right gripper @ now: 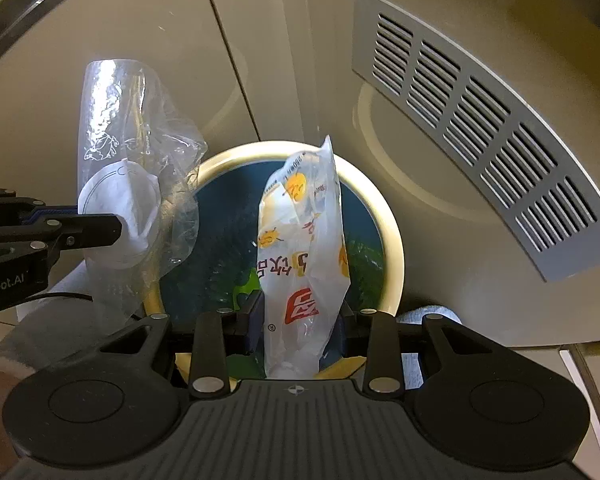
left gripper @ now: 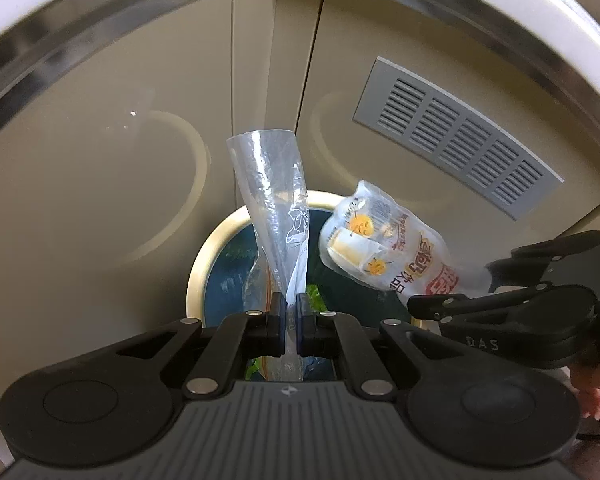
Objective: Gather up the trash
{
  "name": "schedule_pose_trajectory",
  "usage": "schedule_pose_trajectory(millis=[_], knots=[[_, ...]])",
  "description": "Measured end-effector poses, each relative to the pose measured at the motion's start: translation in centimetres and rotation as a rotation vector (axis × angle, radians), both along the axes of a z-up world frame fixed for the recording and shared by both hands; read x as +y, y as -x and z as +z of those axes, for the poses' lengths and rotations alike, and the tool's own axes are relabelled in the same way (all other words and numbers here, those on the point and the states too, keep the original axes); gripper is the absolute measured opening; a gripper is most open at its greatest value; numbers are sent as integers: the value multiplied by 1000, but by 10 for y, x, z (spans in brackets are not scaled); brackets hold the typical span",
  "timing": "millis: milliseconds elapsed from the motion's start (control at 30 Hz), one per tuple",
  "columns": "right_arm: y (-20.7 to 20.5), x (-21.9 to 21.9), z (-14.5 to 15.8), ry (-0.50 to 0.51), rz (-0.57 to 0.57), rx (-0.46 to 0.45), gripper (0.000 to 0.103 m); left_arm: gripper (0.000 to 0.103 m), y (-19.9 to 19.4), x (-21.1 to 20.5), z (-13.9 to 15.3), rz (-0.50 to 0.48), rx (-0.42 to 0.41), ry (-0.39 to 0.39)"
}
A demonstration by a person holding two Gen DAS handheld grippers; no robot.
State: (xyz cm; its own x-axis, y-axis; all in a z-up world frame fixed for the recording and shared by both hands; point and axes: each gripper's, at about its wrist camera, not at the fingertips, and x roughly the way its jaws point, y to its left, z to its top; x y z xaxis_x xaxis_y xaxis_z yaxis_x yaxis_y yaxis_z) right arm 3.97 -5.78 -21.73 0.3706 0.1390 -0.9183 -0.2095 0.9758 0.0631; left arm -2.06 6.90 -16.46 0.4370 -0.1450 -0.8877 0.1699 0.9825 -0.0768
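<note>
Left tool (left gripper: 288, 312) clamped on clear plastic wrapper (left gripper: 274, 200), wrapper held upright ahead of tips. Right tool (right gripper: 300, 320) gripping printed snack bag (right gripper: 304, 240). Both held directly above bin (right gripper: 392, 240) with dark liner, presumably positioned so release drops trash inside.

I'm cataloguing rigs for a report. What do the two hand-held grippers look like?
Both are matte black. The left hand-held gripper has blue pads, silver rivets and a ribbed grey base. The right hand-held gripper looks alike; white "DAS" lettering shows on it in the left view.
</note>
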Motion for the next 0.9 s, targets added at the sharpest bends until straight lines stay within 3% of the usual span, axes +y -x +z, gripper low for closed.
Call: schedule_pose_trajectory(millis=[433, 467, 533, 567, 600, 700, 900], knots=[[-11, 6, -6, 17, 4, 21, 36, 5, -24, -10, -35, -17, 118, -34], [-11, 6, -5, 16, 2, 17, 36, 10, -26, -11, -37, -19, 129, -39], [-10, 6, -2, 27, -4, 1, 37, 45, -29, -11, -41, -18, 164, -50], [-8, 5, -2, 35, -9, -8, 42, 84, -30, -11, -42, -6, 171, -59], [-7, 4, 1, 42, -17, -12, 51, 103, -29, -10, -41, 13, 164, -67], [-2, -2, 8, 43, -46, -15, 65, 103, -25, -9, -36, 26, 137, -79], [14, -12, 29, 10, -62, -31, 75, 103, -8, -6, -24, 32, 128, -123]])
